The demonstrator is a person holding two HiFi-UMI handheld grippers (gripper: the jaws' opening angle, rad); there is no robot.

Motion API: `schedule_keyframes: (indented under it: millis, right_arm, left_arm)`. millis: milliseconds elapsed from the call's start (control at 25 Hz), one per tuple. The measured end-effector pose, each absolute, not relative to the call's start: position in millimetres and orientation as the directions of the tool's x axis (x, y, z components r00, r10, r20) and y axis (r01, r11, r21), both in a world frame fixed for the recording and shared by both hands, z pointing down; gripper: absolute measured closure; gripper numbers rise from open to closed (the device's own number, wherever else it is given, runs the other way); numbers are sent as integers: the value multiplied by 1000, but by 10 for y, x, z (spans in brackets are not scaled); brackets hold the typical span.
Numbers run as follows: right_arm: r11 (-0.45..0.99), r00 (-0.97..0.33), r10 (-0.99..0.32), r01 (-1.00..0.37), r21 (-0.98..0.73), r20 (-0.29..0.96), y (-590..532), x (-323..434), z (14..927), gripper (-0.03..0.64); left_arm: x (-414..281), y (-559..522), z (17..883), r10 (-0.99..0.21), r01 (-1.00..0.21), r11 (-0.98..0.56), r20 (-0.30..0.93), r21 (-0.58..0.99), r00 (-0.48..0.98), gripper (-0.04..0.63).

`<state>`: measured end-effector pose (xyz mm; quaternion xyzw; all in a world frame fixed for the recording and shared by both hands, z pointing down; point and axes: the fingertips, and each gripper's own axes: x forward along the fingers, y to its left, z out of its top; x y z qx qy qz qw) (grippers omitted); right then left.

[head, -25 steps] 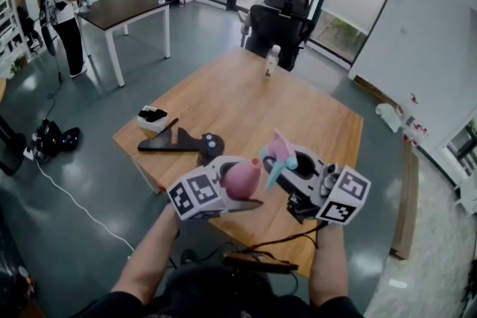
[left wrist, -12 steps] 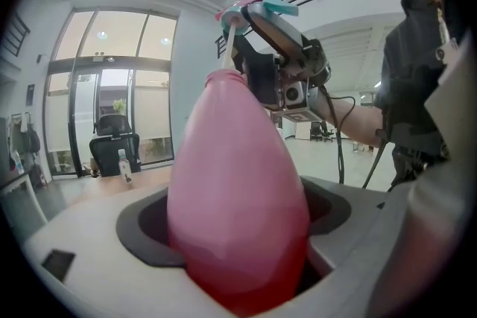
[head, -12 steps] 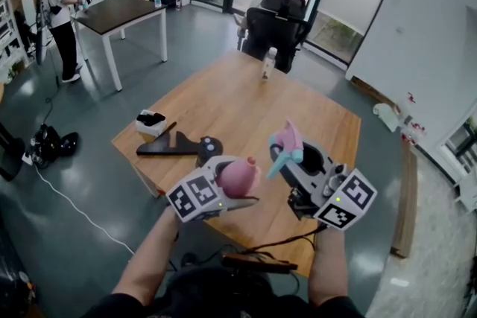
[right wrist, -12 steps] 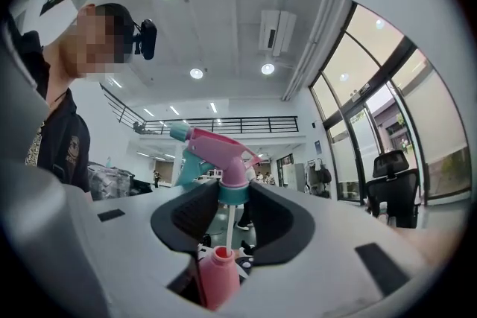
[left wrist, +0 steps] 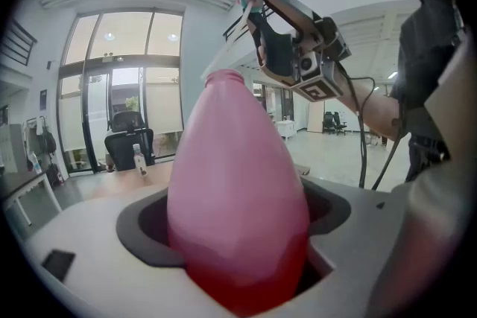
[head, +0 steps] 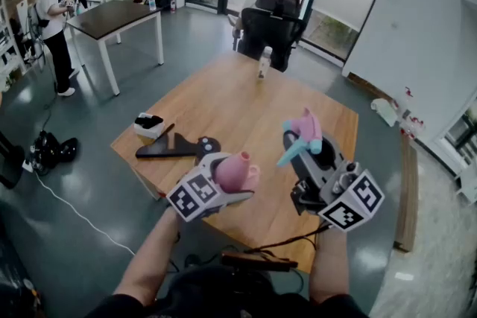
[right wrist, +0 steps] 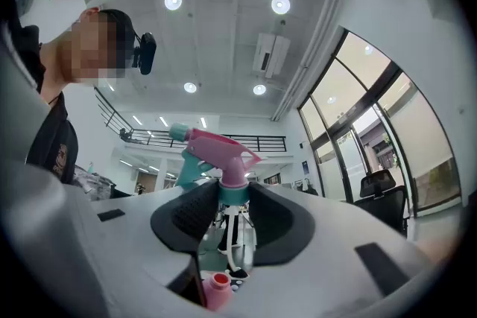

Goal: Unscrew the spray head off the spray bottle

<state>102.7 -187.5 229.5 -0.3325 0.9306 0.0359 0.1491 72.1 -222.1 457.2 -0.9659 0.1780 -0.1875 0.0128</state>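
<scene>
A pink, egg-shaped plastic spray bottle (head: 235,172) is clamped between the jaws of the left gripper (head: 226,186), above the near edge of the light wooden table (head: 246,104). In the left gripper view the bottle (left wrist: 237,182) is seen wedged in the dark jaw pads, its open neck pointed up and away from the camera.

The pink and teal plastic spray head (head: 302,135) is separated from the bottle and is held to the right of it, well apart, by the right gripper (head: 310,154). In the right gripper view the jaws are closed on the teal collar of the spray head (right wrist: 216,154), the trigger and nozzle are carried above the pads, and a thin pale dip tube (right wrist: 228,234) is seen hanging below the collar.

On the table, a flat black tool (head: 175,145) and a small white box (head: 147,123) are placed near the left edge, and a small clear bottle (head: 263,62) is stood at the far edge, before a black office chair (head: 272,18).
</scene>
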Motion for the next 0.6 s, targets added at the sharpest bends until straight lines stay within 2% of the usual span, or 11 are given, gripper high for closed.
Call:
schedule_keyframes:
  millis: [240, 600]
  right_arm:
    - [732, -685, -654, -680, -39, -323, -1865, 1108, 2309, 483]
    - [529, -509, -835, -847, -48, -208, -2079, 1492, 2785, 483]
  left_arm:
    - [611, -2282, 4617, -391, -383, -919, 360, -95, 847, 153]
    - [759, -2339, 4270, -444, -427, -896, 271, -123, 854, 153]
